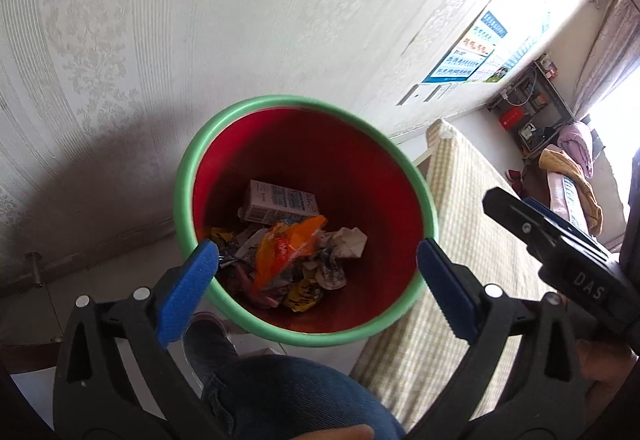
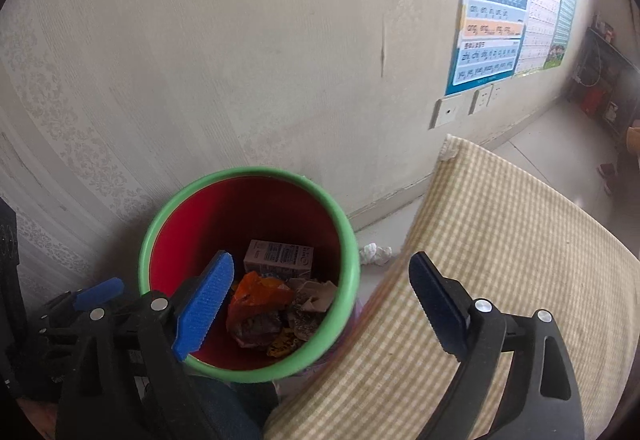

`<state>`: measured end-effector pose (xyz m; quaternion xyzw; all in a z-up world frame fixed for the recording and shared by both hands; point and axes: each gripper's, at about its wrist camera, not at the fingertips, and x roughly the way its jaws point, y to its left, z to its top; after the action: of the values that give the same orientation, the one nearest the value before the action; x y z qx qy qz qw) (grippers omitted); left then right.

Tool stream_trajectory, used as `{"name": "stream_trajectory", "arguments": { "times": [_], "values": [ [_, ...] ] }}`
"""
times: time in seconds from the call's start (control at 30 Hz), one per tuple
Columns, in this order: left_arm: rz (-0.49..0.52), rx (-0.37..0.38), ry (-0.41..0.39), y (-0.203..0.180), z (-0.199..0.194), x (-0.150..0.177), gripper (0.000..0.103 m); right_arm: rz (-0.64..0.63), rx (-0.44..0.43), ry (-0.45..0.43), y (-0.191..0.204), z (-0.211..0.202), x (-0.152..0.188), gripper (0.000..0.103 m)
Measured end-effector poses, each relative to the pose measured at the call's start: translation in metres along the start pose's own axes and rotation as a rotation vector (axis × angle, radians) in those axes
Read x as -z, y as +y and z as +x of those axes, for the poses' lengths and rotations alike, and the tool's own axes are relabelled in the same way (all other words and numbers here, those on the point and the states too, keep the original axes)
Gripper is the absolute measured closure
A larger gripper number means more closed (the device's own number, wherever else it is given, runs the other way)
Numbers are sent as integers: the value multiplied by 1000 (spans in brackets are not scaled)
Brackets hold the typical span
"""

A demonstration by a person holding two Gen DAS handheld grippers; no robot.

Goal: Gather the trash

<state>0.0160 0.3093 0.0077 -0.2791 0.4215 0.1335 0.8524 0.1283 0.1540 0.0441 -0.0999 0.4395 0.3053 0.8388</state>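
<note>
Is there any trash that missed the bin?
Yes. One crumpled white paper lies on the floor beside the bin, between it and the checked cushion. The other trash, like the carton and orange wrapper, sits inside the bin.

The floor (image 2: pixel 560 144) is pale and smooth, running along the foot of the wall. A red bin with a green rim (image 2: pixel 348 240) stands on it, close against the wall – inside lie a small carton (image 2: pixel 280 260), an orange wrapper (image 2: pixel 260 292) and other crumpled scraps. Just beside the bin, between it and the checked cushion (image 2: pixel 500 240), a crumpled white tissue (image 2: pixel 374 253) lies on the bare floor. Further off, a shelf unit (image 1: pixel 532 108) also stands on the floor – its contents too small to tell.
</note>
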Motion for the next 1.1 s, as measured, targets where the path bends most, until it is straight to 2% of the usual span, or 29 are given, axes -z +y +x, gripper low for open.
{"name": "stream_trajectory", "arguments": {
  "times": [0.2,0.6,0.93,1.1],
  "values": [
    [57,34,-15,-44,-17,11,6,59,71,-50,-44,-51,21,11],
    [217,122,-13,-151,-38,52,6,168,200,-140,-117,-147,79,9],
    [330,177,-31,-224,-45,94,6,294,336,-200,-180,-208,138,9],
    [448,196,-63,-253,-48,121,6,340,396,-232,-200,-228,167,9]
  ]
}}
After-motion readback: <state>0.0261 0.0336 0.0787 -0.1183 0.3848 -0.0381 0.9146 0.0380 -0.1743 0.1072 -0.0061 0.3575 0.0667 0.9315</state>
